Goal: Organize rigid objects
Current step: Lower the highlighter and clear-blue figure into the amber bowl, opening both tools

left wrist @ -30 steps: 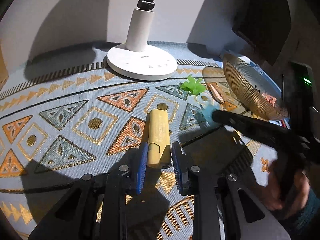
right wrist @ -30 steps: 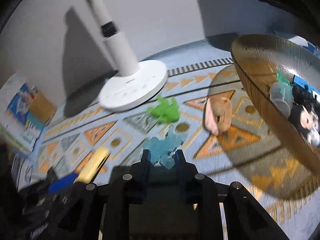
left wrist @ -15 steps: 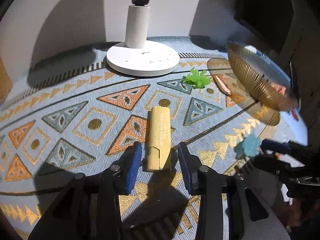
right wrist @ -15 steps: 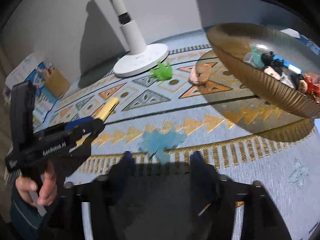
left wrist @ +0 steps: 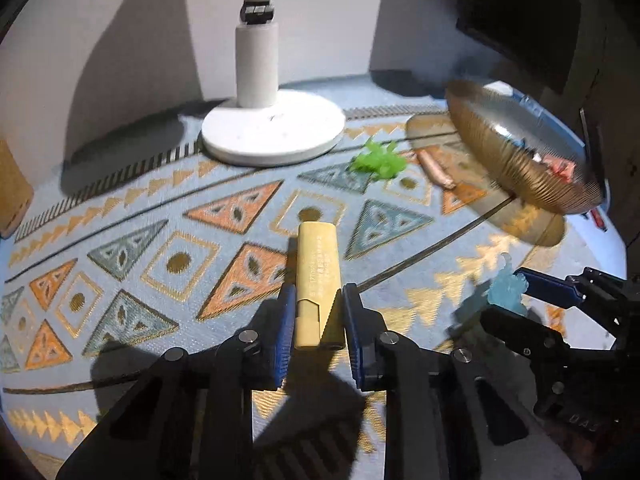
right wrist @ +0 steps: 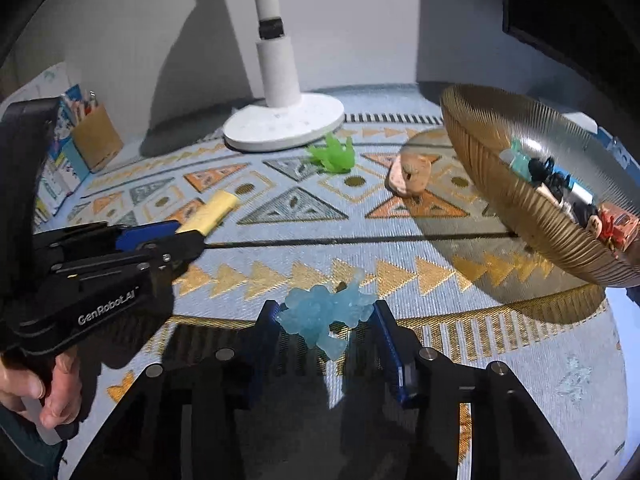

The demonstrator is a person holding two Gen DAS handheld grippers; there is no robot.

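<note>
A yellow rectangular case [left wrist: 319, 280] lies on the patterned cloth; my left gripper [left wrist: 318, 330] is shut on its near end. The case also shows in the right wrist view [right wrist: 212, 210]. My right gripper [right wrist: 326, 328] holds a translucent blue figure [right wrist: 326, 312] between its pads, above the cloth; the figure also shows in the left wrist view [left wrist: 505, 290]. A ribbed gold bowl [right wrist: 508, 200] with several small toys stands at the right. A green figure [right wrist: 333, 156] and a pink piece [right wrist: 408, 176] lie near the bowl.
A white lamp base [left wrist: 274, 132] stands at the back centre. A cardboard pen holder [right wrist: 96, 136] and booklets sit at the far left. The wall runs behind the table. A dark monitor [left wrist: 520, 12] is at the back right.
The left gripper opened around the yellow case and has closed on it again. The right gripper carried the blue figure back and right, away from the green figure, toward the table's near side.
</note>
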